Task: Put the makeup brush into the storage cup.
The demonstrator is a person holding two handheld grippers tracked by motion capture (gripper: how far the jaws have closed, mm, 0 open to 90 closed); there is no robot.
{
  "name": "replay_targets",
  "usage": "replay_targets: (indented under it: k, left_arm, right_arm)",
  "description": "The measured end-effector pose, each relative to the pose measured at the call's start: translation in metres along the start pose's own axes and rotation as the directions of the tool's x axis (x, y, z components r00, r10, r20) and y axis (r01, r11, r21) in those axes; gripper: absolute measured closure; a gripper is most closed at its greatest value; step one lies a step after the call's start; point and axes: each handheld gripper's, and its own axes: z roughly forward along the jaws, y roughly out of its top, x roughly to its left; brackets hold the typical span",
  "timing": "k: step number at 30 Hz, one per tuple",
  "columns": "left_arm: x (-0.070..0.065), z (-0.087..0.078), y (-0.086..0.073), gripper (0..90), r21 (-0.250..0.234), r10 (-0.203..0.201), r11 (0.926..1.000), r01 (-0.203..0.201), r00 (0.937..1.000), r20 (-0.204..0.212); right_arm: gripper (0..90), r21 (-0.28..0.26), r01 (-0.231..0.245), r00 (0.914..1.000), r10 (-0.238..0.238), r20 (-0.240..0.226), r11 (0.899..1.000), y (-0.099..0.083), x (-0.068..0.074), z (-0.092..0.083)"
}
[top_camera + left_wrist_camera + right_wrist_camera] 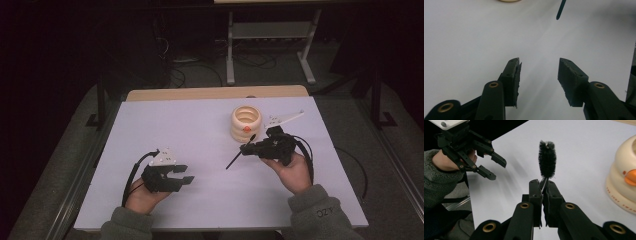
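Resting low at about seven o'clock on the white tabletop (200, 125), my left gripper (181, 174) has its fingers (512, 75) parted with nothing between them, only bare white surface showing in the gap in the left gripper view. From the right gripper view, that same gripper (492, 167) sits off at ten o'clock, its black fingers spread, my sleeve behind it. Toward four o'clock on the tabletop, my right gripper (250, 148) has its fingers (535, 192) clamped tight on a thin brush (240, 151), pinching the wire stem just below the bristles. The black bristle head (547, 160) stands up at twelve o'clock from those fingers in the right gripper view, while in the high view the brush slants off the fingertips toward eight o'clock, above the tabletop. Just beyond, at one o'clock, stands a cream ribbed cup (246, 122) with an orange mark on its side, near the right gripper but apart from the brush.
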Motion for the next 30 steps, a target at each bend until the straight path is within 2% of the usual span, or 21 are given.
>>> replay_targets:
  k: [8,9,11,12,18,20,23,26,28,30]
  left_arm:
    - [0.004,-0.003,-0.002,45.9,0.003,-0.022,0.9998,0.022,0.9996,-0.017]
    - [0.006,-0.003,-0.002,45.5,0.008,-0.011,0.9999,0.012,0.9998,-0.019]
    - [0.006,-0.004,-0.003,44.9,0.002,-0.023,0.9997,0.023,0.9995,-0.02]
    - [0.007,-0.005,-0.003,44.7,0.007,-0.016,0.9998,0.016,0.9997,-0.02]
    - [0.009,-0.008,-0.003,42.0,-0.011,-0.026,0.9996,0.026,0.9992,-0.031]
    - [0.011,-0.01,-0.003,41.8,-0.003,-0.008,1.0,0.007,0.9995,-0.032]
    - [0.011,-0.011,-0.003,41.4,-0.017,-0.023,0.9996,0.022,0.9991,-0.037]
    - [0.012,-0.014,-0.003,41.1,-0.013,-0.019,0.9997,0.018,0.999,-0.04]
    - [0.012,-0.014,-0.003,40.5,-0.022,-0.035,0.9992,0.034,0.9986,-0.039]
    - [0.013,-0.016,-0.003,40.2,-0.023,-0.032,0.9993,0.031,0.9986,-0.043]
  right_arm:
    - [84.5,-0.005,-0.004,1.0,0.004,0.008,1.0,0.008,-0.005,-0.007]
    - [84.5,-0.008,-0.003,0.9999,0.004,0.011,1.0,0.008,-0.005,-0.007]
    - [84.5,-0.008,-0.008,0.9999,0.008,0.013,1.0,0.01,-0.007,-0.009]
    - [84.5,-0.009,-0.016,0.9998,0.016,0.013,1.0,0.011,-0.008,-0.01]
    - [84.5,-0.017,-0.021,0.9992,0.021,0.033,1.0,0.021,-0.012,-0.016]
    - [84.5,-0.023,-0.019,0.999,0.02,0.04,1.0,0.025,-0.012,-0.019]
    - [84.5,-0.027,-0.013,0.9985,0.015,0.053,1.0,0.032,-0.013,-0.025]
    - [84.5,-0.029,-0.014,0.9979,0.016,0.063,0.999,0.037,-0.014,-0.03]
    - [84.5,-0.029,-0.021,0.9977,0.023,0.064,0.999,0.039,-0.015,-0.032]
    - [84.5,-0.026,-0.023,0.9972,0.024,0.071,0.999,0.042,-0.017,-0.033]
